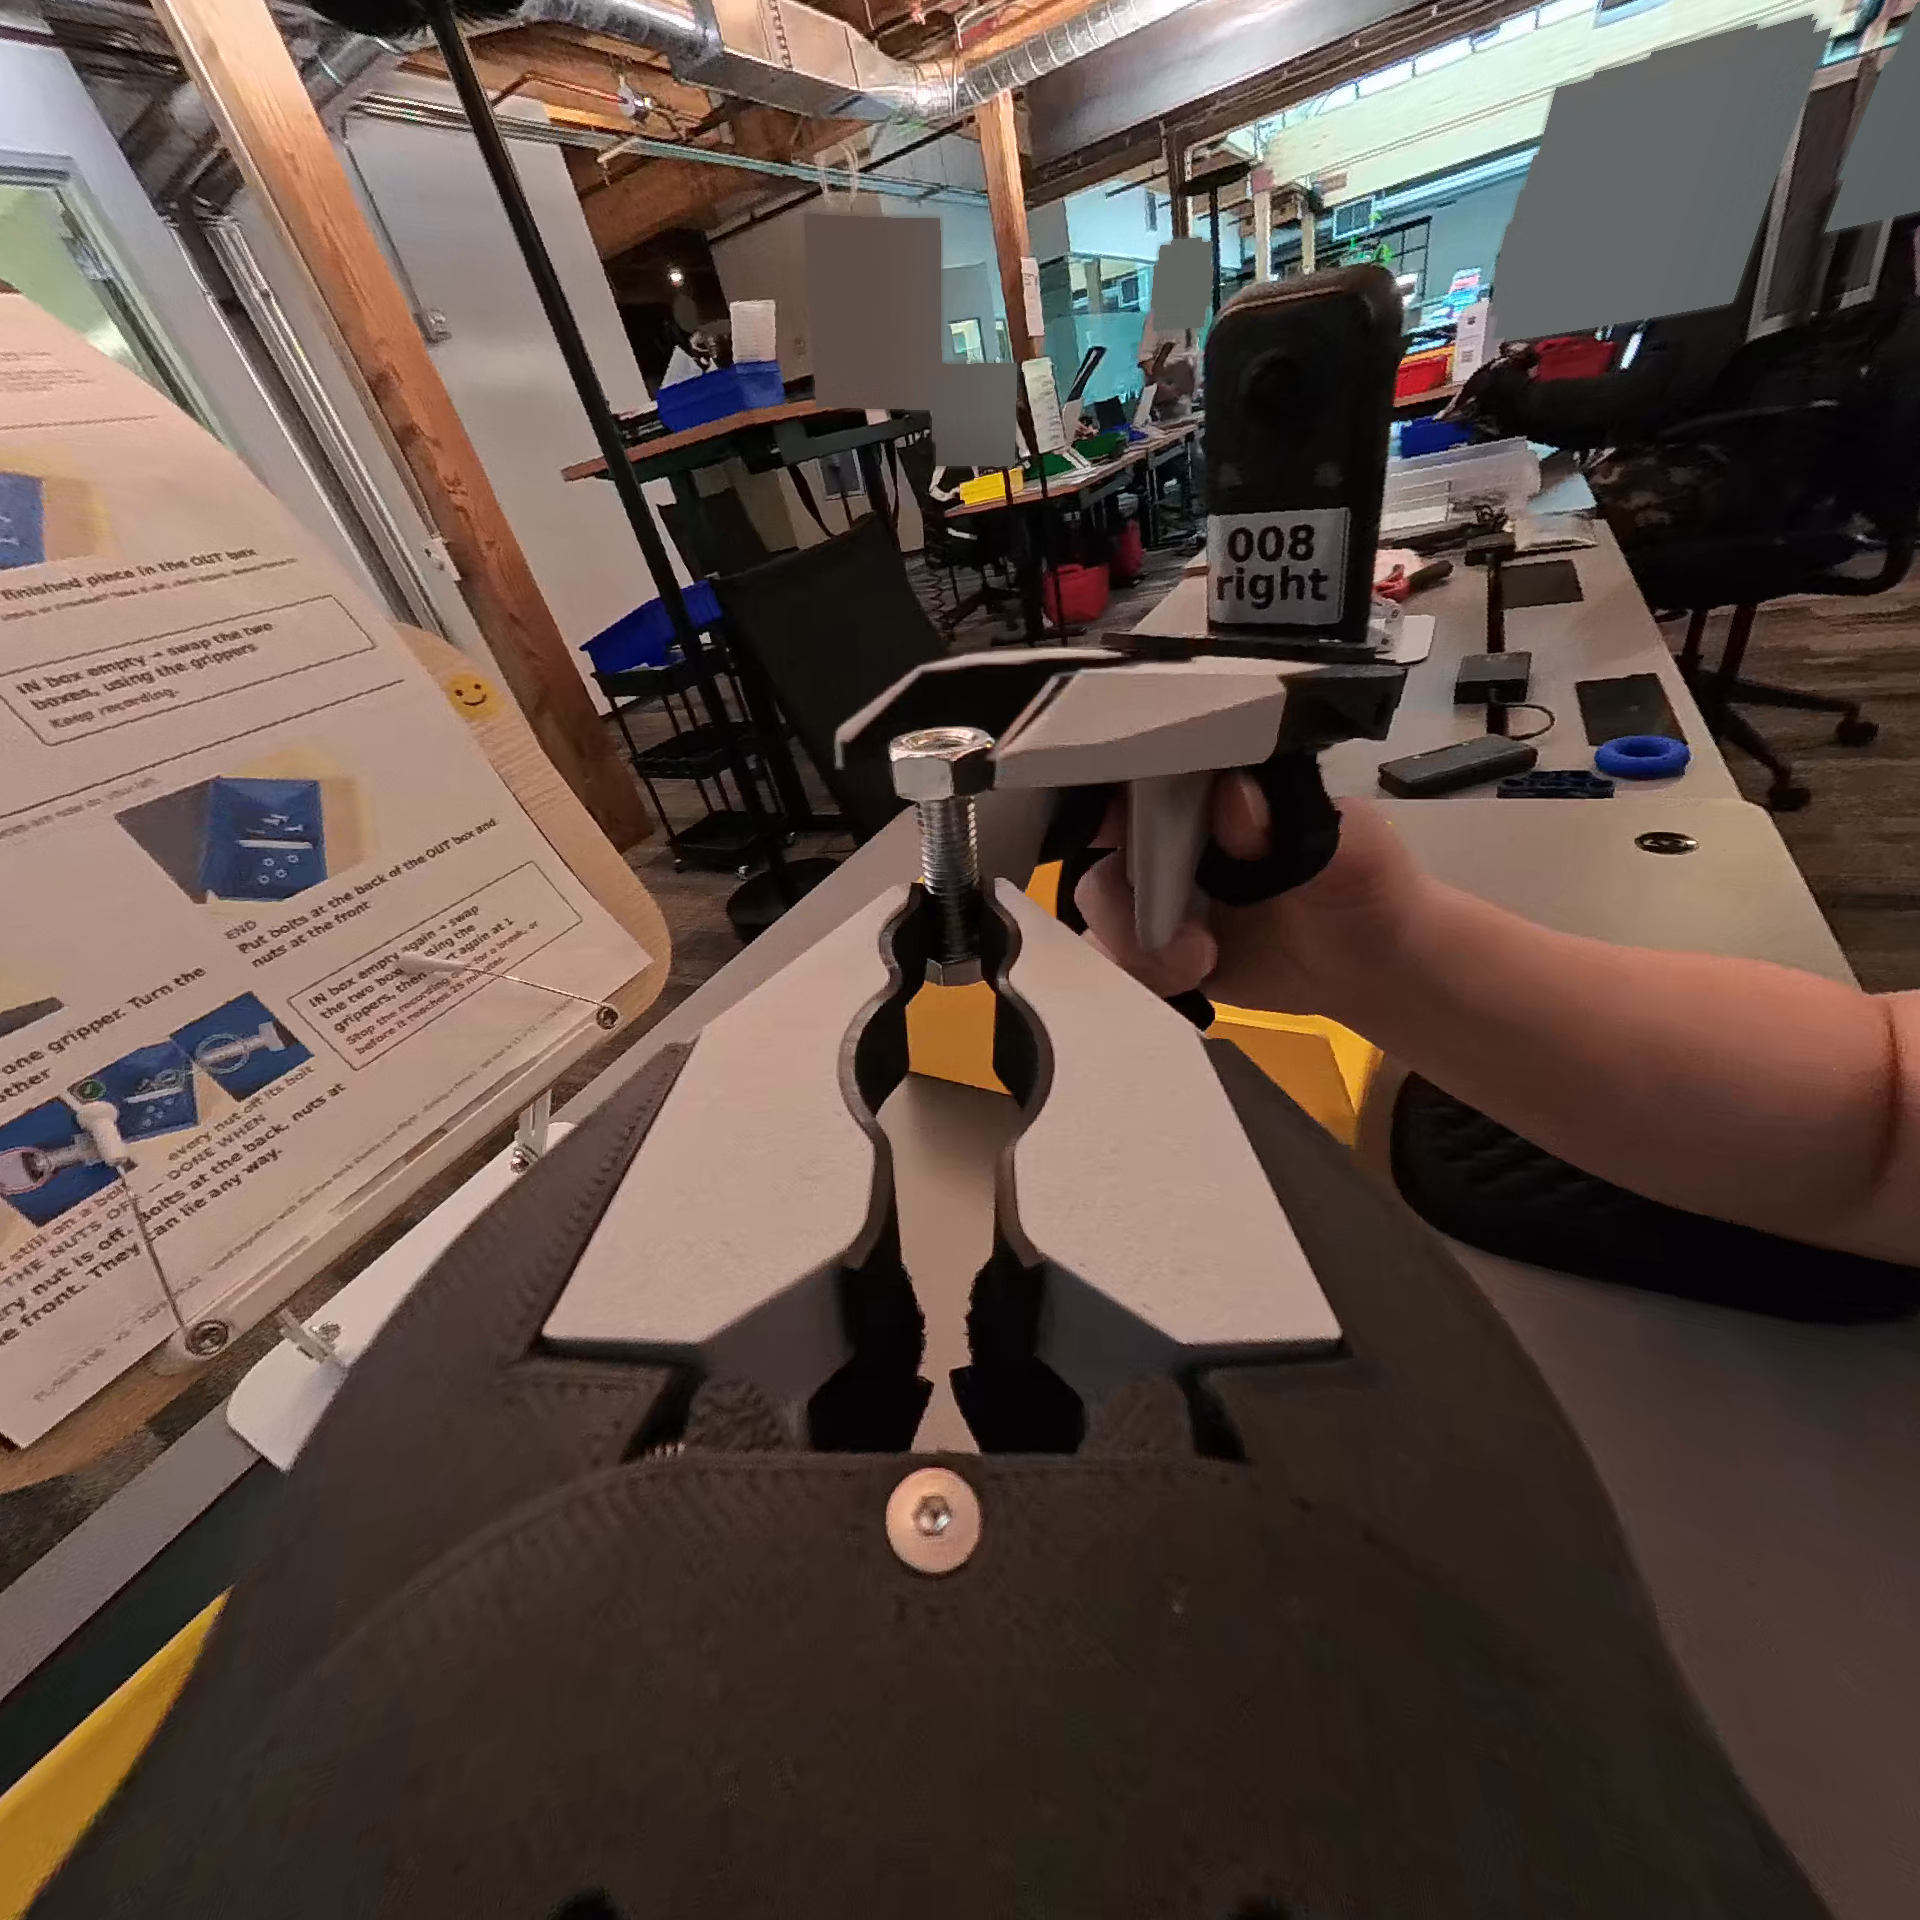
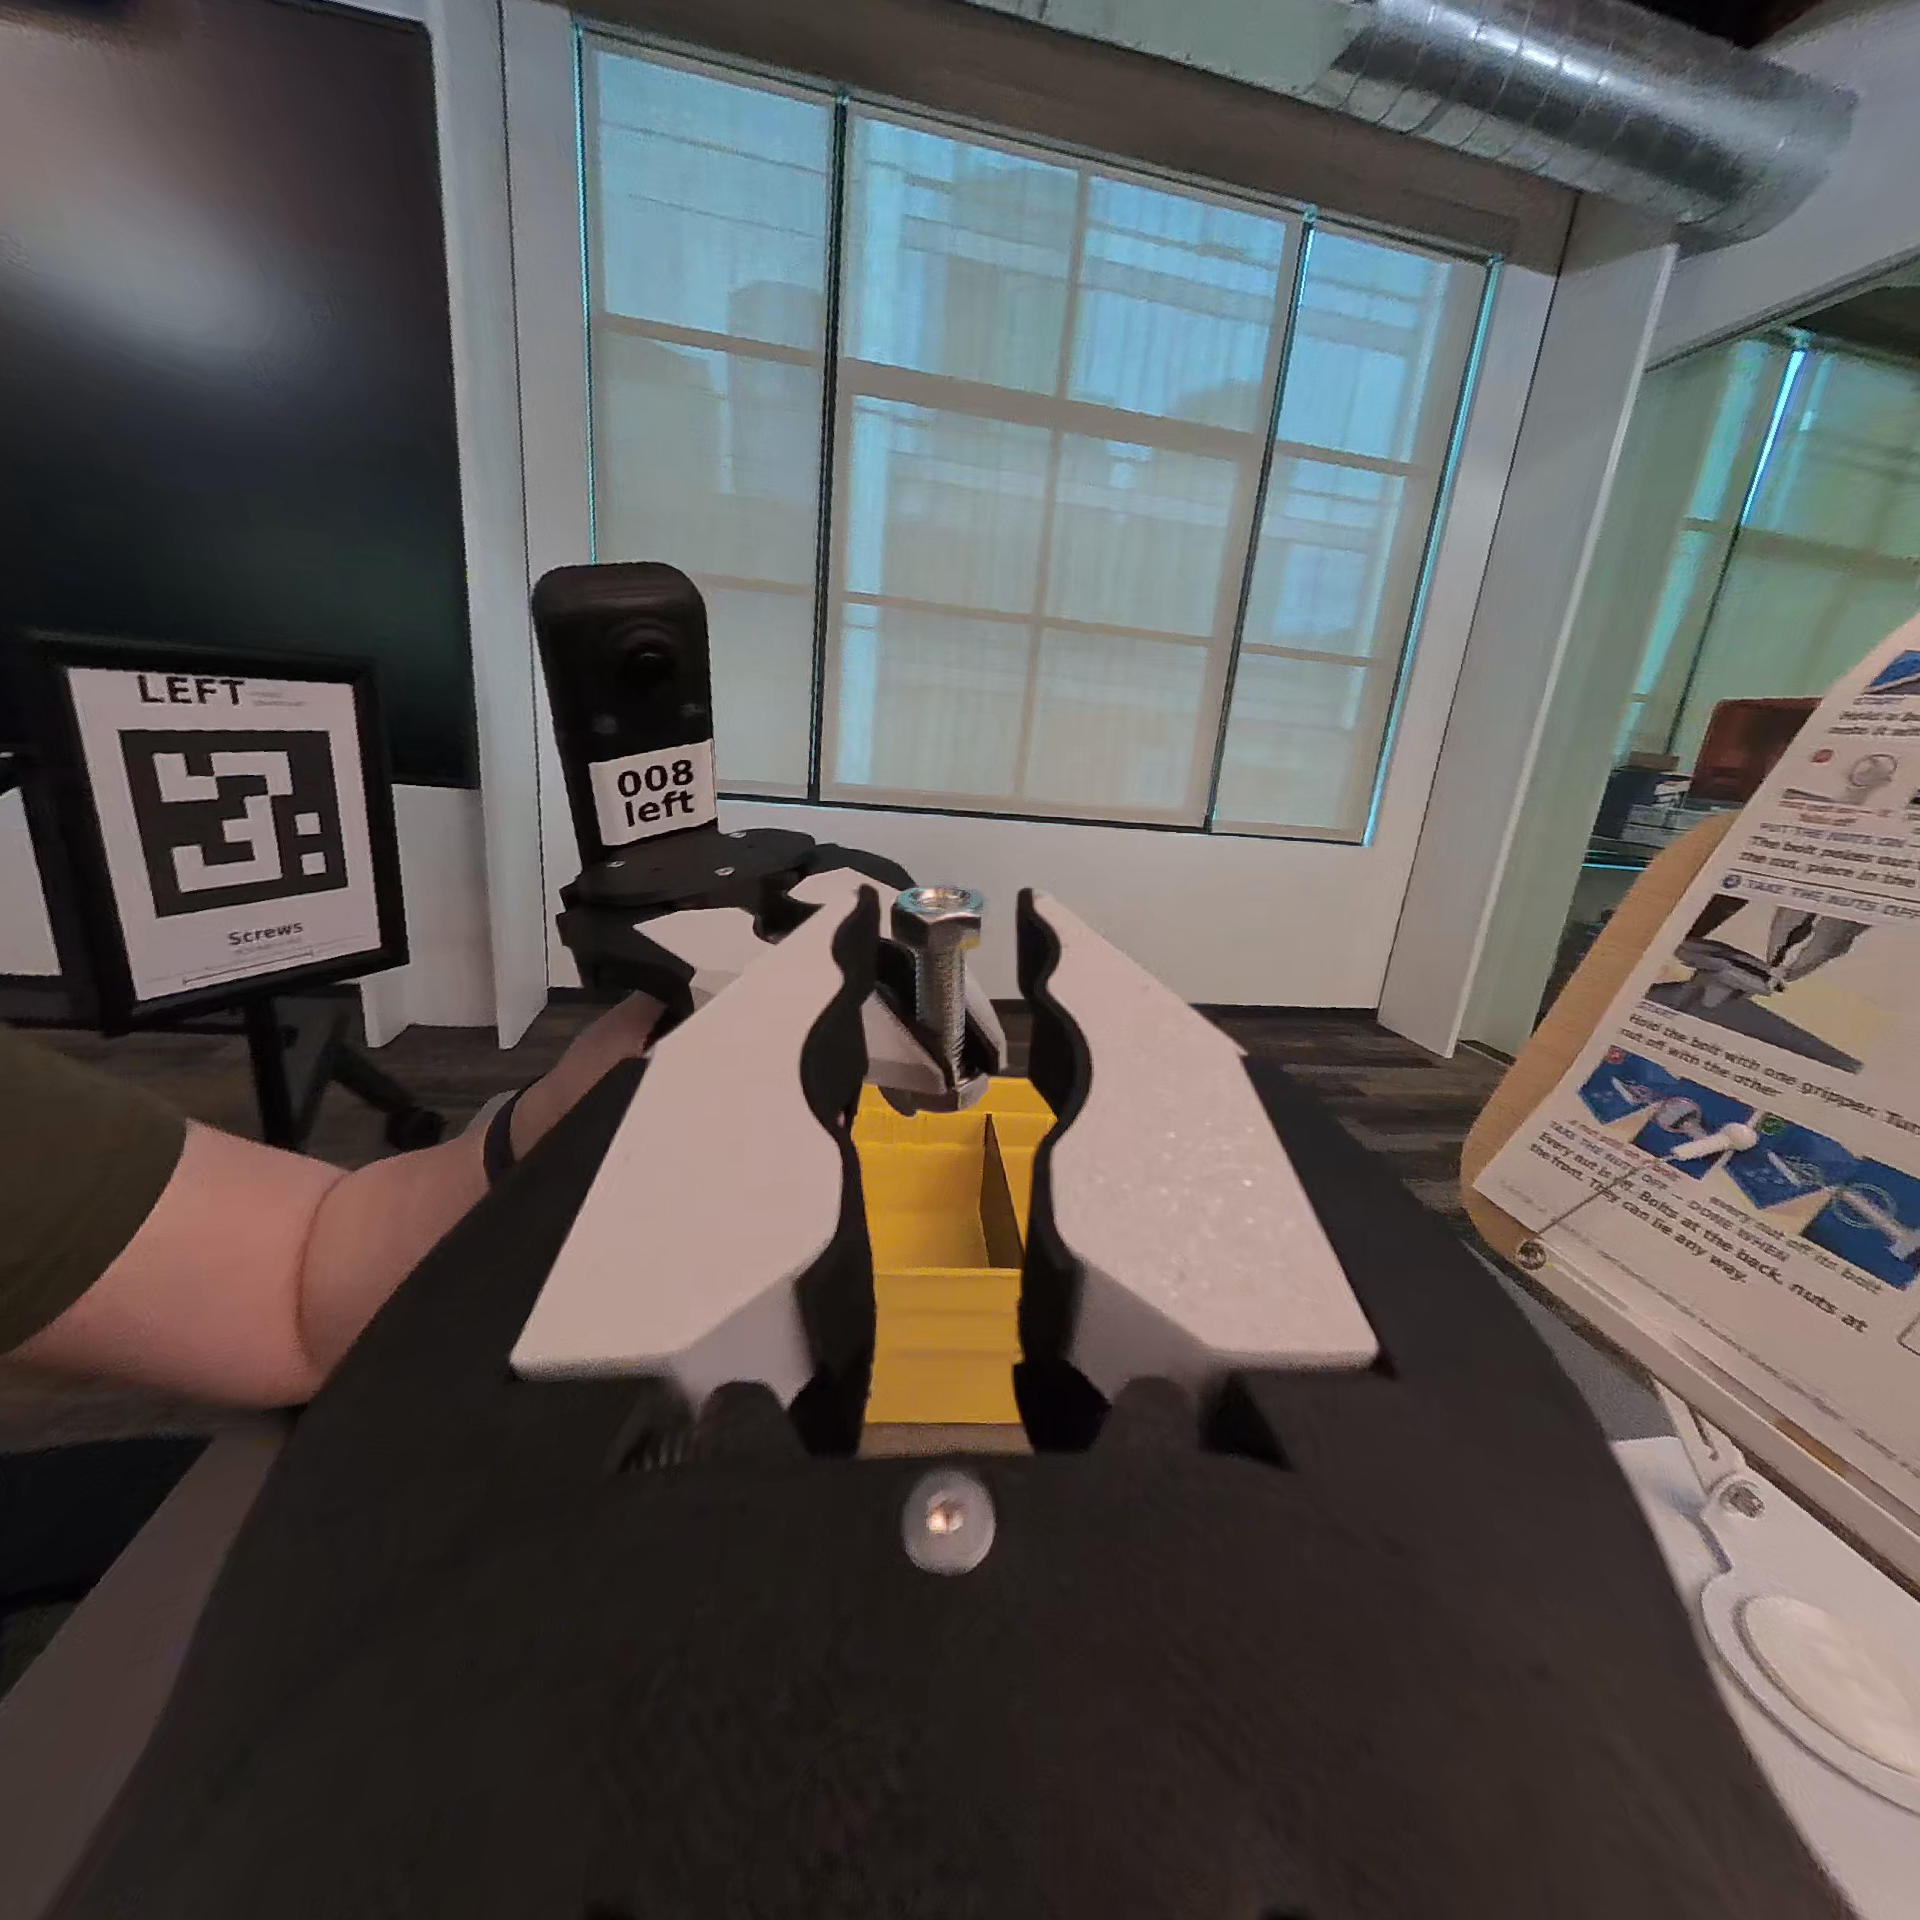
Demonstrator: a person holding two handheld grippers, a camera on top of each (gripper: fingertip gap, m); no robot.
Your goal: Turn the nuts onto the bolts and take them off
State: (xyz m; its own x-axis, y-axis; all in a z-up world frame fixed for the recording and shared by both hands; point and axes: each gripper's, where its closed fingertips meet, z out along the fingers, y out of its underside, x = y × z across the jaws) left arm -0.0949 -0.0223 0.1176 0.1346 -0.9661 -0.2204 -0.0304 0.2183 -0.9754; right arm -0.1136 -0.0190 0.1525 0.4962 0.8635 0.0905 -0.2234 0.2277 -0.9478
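Above a yellow divided plastic bin [image 2: 935, 1205], the left gripper [image 1: 948, 935] clamps the upright silver threaded bolt [image 1: 948, 873] near its head; the right gripper's [image 2: 940, 935] parted jaws flank the silver hex nut [image 1: 940, 762] on top.

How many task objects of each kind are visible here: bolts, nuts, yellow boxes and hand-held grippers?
Silver threaded steel bolt: 1
Silver hexagonal steel nut: 1
Yellow plastic divided box: 1
Grey and black hand-held gripper: 2, left and right
Total: 5
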